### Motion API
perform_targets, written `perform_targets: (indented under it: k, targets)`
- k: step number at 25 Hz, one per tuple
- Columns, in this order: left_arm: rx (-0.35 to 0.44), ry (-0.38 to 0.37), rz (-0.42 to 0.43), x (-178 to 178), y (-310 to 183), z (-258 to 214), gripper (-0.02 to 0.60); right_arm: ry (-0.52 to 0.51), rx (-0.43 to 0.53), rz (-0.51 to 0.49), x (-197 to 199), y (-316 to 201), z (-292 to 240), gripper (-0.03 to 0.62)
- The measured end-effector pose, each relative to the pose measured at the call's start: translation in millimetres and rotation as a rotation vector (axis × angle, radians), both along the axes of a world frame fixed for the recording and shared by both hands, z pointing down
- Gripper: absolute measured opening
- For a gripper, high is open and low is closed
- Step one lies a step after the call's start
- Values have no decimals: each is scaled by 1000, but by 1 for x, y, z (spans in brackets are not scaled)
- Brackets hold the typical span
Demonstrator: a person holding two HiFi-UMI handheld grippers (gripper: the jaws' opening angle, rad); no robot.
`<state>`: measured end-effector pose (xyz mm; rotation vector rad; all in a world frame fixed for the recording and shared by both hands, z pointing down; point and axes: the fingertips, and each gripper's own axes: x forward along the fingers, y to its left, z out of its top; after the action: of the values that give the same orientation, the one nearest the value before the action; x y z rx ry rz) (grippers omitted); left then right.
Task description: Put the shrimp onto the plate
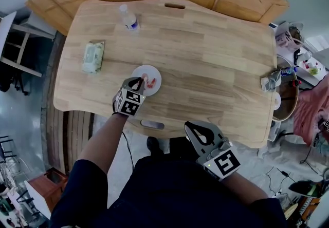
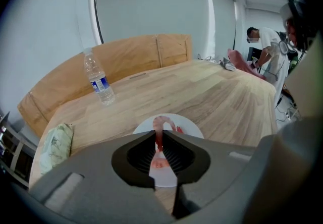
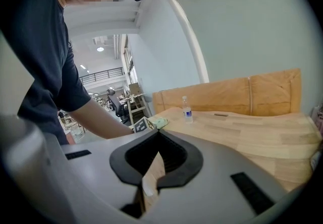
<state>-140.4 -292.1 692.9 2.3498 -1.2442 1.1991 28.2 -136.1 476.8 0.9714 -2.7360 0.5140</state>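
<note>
The left gripper (image 2: 159, 133) is clamping the shrimp (image 2: 159, 123) between its jaws, directly over the plate (image 2: 190, 126) below; it is probably soft, light and slippery, best pinched gently mid-body; the right gripper (image 3: 157, 136) is idling closed and empty.

Left tongs (image 2: 159, 132) pinch shrimp (image 2: 156, 124); right tongs (image 3: 158, 132) closed.
</note>
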Motion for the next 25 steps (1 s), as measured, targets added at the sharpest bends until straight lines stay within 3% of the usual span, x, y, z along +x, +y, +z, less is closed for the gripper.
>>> perform_targets:
  k: [25]
  targets:
    - [-103, -57, 10, -1, -19, 47, 46, 31, -47, 19, 19, -12, 21, 9]
